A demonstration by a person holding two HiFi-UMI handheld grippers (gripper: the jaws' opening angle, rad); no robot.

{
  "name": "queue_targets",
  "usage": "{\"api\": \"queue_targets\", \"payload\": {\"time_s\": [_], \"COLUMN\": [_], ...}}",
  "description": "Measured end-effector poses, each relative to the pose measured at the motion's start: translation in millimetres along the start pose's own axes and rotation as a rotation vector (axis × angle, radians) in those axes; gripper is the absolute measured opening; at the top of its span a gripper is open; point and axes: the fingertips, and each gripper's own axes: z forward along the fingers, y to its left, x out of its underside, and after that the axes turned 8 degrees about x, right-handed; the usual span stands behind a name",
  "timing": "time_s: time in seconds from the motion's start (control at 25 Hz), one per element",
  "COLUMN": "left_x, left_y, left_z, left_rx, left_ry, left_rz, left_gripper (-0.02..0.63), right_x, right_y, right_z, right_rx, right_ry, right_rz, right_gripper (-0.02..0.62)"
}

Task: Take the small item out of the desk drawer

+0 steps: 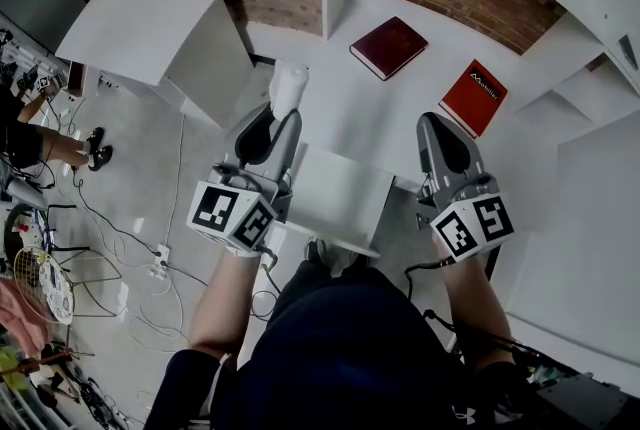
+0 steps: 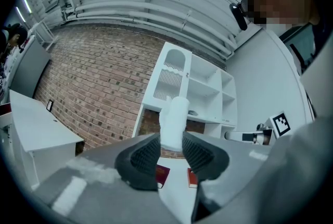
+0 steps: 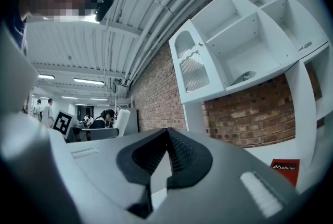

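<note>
**A:** What's in your left claw?

**B:** My left claw (image 1: 284, 115) is clamped on the small white item (image 1: 288, 86). It is a soft-looking, roughly cylindrical piece with a rounded top. My ribbed black pads (image 2: 148, 152) press on its lower end from both sides, and it stands upright between them.

**A:** And where is it exactly?

**B:** Up in that grip, ahead of the white pulled-out drawer (image 1: 340, 190) and apart from it. From my head view it shows by the left edge of the white desk top (image 1: 420, 83).

**A:** The other claw?

**B:** My right claw (image 1: 430, 121) is closed, with the pad tips meeting and nothing between them.

**A:** Count things for me.

**B:** There is one white item. Two books lie flat on the desk near each other, a dark maroon hardback book (image 1: 388, 46) and a bright red book (image 1: 473, 96). I have two claws, each with one marker cube, the left cube (image 1: 232, 215) and the right cube (image 1: 472, 226).

**A:** Any writing?

**B:** The bright red book carries the white word "Mobilier" on its cover. The cubes show only black-and-white square patterns.
</note>
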Motion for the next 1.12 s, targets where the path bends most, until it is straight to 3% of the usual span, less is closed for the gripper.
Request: {"api": "queue_targets", "payload": {"time_s": [1.12], "left_x": [-1.3], "left_y": [3.2], "left_z": [2.9], "left_rx": [0.017], "left_ry": [0.0], "left_rz": [-0.006], "left_gripper": [0.143], "right_x": [4.4], "right_y": [-2.0], "right_z": [6.0], "right_rx": [0.004], "right_ry": [0.007], "right_rz": [0.007], "right_gripper": [0.002]}}
